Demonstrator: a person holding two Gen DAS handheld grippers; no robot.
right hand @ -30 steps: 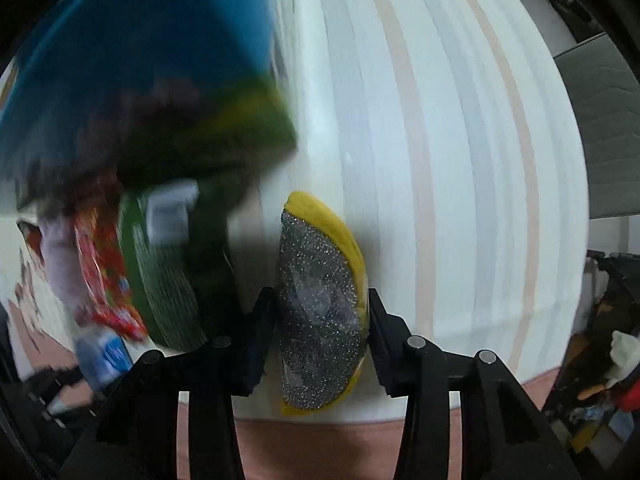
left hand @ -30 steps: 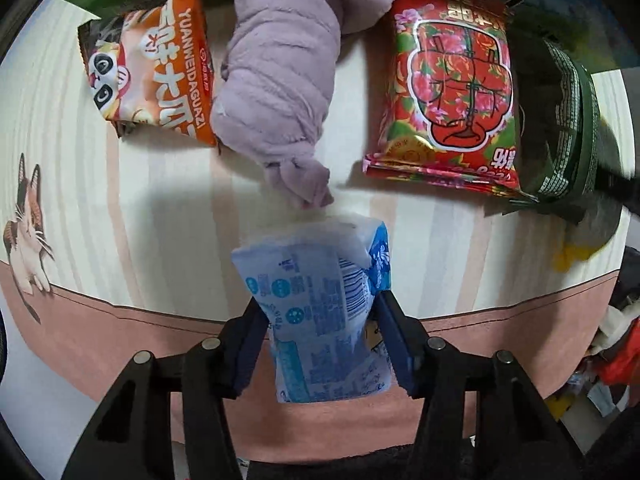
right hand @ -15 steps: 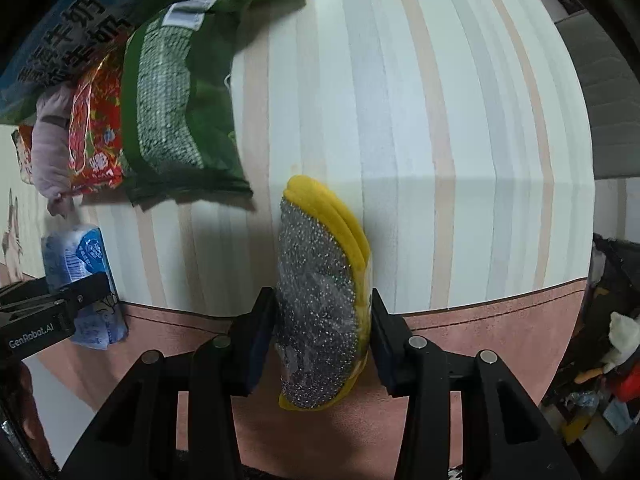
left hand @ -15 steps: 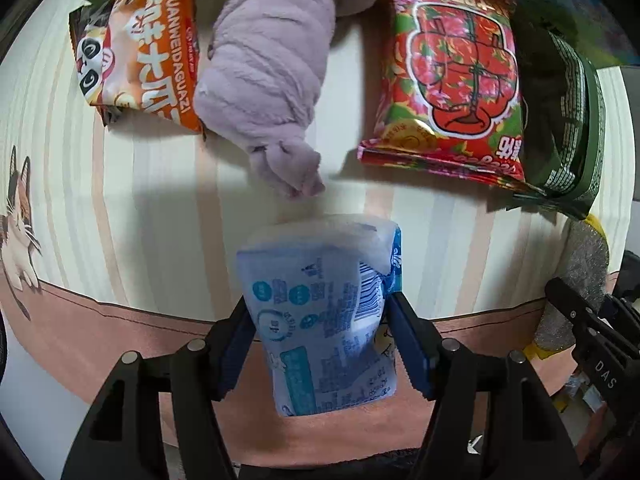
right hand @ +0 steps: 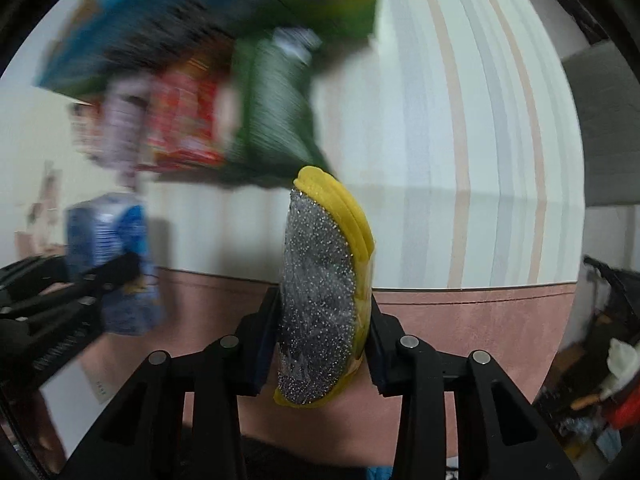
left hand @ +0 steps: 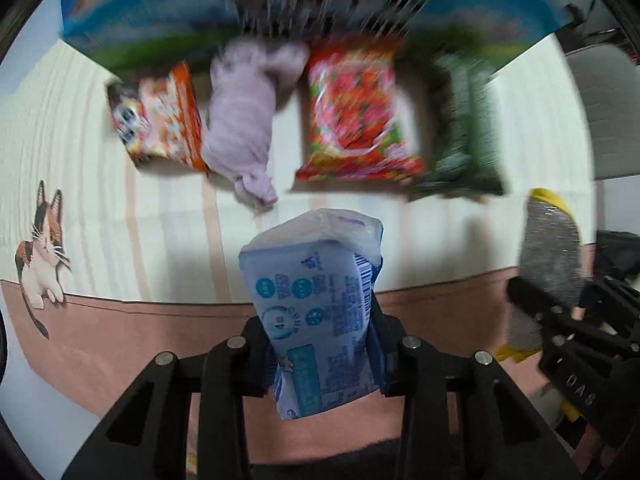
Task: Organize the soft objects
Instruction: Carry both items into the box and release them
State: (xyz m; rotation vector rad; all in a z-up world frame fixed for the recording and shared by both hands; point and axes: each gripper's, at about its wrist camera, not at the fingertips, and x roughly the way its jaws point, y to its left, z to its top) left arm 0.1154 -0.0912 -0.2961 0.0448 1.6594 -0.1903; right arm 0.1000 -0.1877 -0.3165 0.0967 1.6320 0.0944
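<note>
Left wrist view: left gripper (left hand: pixel 320 352) pinches a blue tissue pack (left hand: pixel 316 304) upright between its 2 fingers, held over the pink border of the striped tablecloth (left hand: pixel 100 168). Beyond it, blurred, 4 items lie in a row: orange snack bag (left hand: pixel 160 120), lilac rolled cloth (left hand: pixel 244 124), red snack bag (left hand: pixel 356 116), green packet (left hand: pixel 464 128). A blue carton (left hand: pixel 280 4) lies behind the row. At right, the right gripper (left hand: pixel 560 320) carries a scouring sponge (left hand: pixel 550 248).

Right wrist view: right gripper (right hand: pixel 320 344) is clamped on the silver-and-yellow scouring sponge (right hand: pixel 320 280), standing on edge above the tablecloth (right hand: pixel 460 140) border. Left gripper (right hand: pixel 72 292) with the tissue pack (right hand: pixel 108 248) appears at left, blurred.
</note>
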